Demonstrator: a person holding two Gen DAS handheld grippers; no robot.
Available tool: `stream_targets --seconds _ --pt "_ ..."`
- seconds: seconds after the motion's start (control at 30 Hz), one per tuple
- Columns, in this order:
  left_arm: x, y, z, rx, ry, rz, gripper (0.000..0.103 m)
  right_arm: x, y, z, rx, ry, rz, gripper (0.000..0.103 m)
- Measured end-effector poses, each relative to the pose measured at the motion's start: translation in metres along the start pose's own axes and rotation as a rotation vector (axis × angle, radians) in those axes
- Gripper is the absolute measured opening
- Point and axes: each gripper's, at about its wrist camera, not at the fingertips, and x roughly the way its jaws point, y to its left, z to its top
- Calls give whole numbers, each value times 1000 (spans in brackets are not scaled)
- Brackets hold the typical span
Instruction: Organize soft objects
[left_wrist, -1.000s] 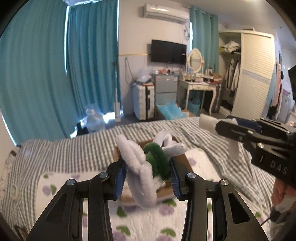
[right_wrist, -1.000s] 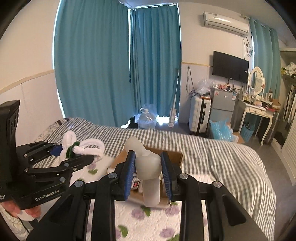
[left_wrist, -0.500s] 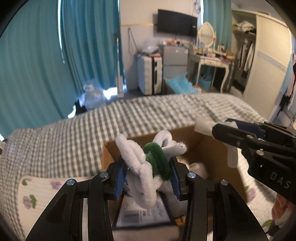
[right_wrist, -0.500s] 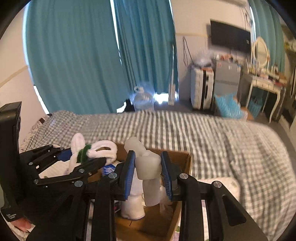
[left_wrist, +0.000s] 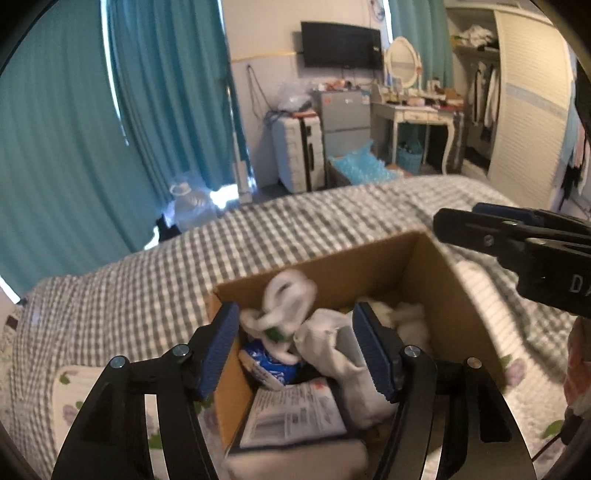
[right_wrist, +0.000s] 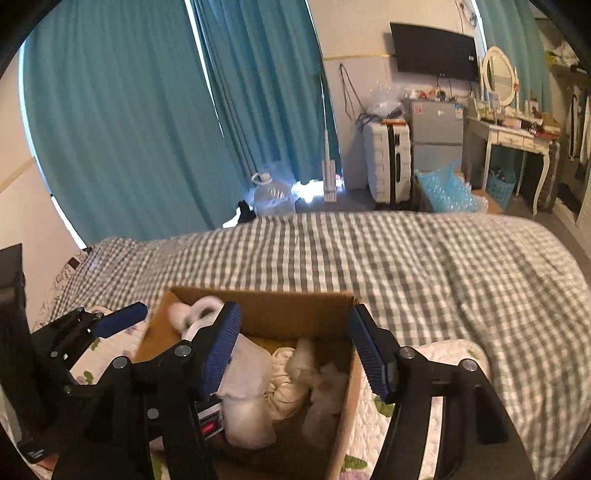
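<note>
An open cardboard box (left_wrist: 421, 266) (right_wrist: 273, 302) sits on the bed. My left gripper (left_wrist: 295, 350) is open above it. The white plush with a green band (left_wrist: 284, 314) (right_wrist: 195, 314) lies loose in the box, blurred. My right gripper (right_wrist: 295, 350) is open over the box too. The white soft figure (right_wrist: 314, 373) lies blurred inside among other white soft things (right_wrist: 251, 398). The right gripper also shows at the right edge of the left wrist view (left_wrist: 517, 240).
The bed has a grey checked cover (right_wrist: 406, 258) and a floral quilt (right_wrist: 436, 369) under the box. A blue packet (left_wrist: 266, 365) and a printed leaflet (left_wrist: 295, 417) lie in the box. Teal curtains, a suitcase and a dressing table stand beyond the bed.
Both grippers moved down over the box and opened. The white and green plush and the white soft figure dropped out of them into the box.
</note>
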Motion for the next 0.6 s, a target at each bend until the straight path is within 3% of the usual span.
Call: stream_targets --seconds 0.13,0.27,0.3,0.37,0.5,0.6 --pt "-71 -2 17 15 -101 30 65 -71 12 20 -31 -74 -22 62" --pt "-165 -2 36 14 -244 55 65 -166 32 40 -66 -193 -41 64" --pt "-192 -3 39 14 -293 66 66 -189 37 43 -73 -223 -46 68" --pt "-237 -6 40 18 -385 86 86 -231 46 47 -86 -276 -48 75" --pt "-319 -11 25 17 -556 156 88 -313 70 40 -142 -402 -53 92" --pt "-362 -8 1 -5 -657 141 94 -359 95 21 -212 -476 -61 99"
